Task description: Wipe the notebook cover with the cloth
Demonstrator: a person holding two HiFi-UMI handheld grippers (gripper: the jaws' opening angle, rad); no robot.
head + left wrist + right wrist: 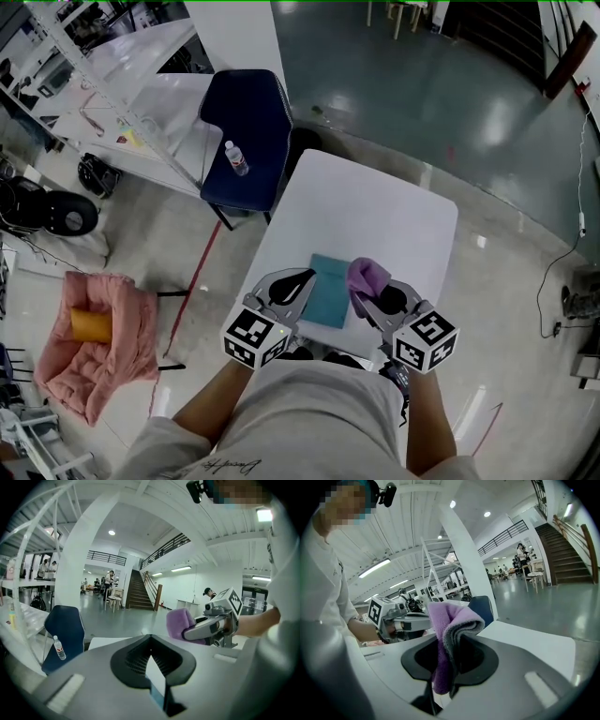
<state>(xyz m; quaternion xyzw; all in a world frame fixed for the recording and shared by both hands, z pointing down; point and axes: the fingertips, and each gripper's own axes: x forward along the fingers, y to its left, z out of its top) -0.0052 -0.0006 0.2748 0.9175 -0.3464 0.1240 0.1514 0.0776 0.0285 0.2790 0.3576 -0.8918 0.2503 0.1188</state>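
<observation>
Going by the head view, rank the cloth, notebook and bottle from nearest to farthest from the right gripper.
1. Cloth: clamped in the right gripper itself.
2. Notebook: flat on the table, just to the gripper's left.
3. Bottle: lying on the chair past the table's far left corner.
</observation>
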